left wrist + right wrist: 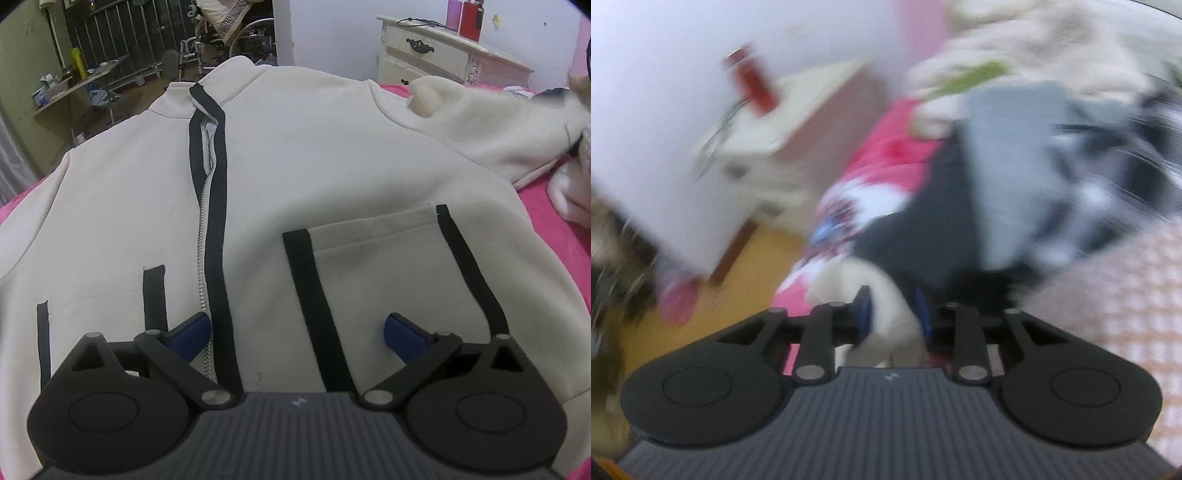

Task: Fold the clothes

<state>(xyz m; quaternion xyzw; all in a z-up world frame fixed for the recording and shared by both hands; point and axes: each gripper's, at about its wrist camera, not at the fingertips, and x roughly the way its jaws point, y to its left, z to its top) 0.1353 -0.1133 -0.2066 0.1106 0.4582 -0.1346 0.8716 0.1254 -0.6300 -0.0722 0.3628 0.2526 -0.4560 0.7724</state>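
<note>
A cream zip-up jacket [314, 166] with black trim lies front up on a pink bed cover [554, 221]. Its zip [208, 221] runs up the middle and a black-edged pocket [369, 258] lies on either side. The right sleeve [498, 122] stretches off to the right edge. My left gripper [297, 323] hangs open just above the lower front, with nothing between its blue pads. The right wrist view is blurred by motion. There my right gripper [893, 310] is shut on a bunch of cream fabric [886, 295], held up above the bed's edge.
A white dresser [436, 51] with a red bottle [471, 18] stands beyond the bed. A wheelchair [229, 40] and a cluttered table [74, 85] are at the far left. Grey, black and cream clothes [997, 166] are piled on the bed, beside a yellow floor [738, 277].
</note>
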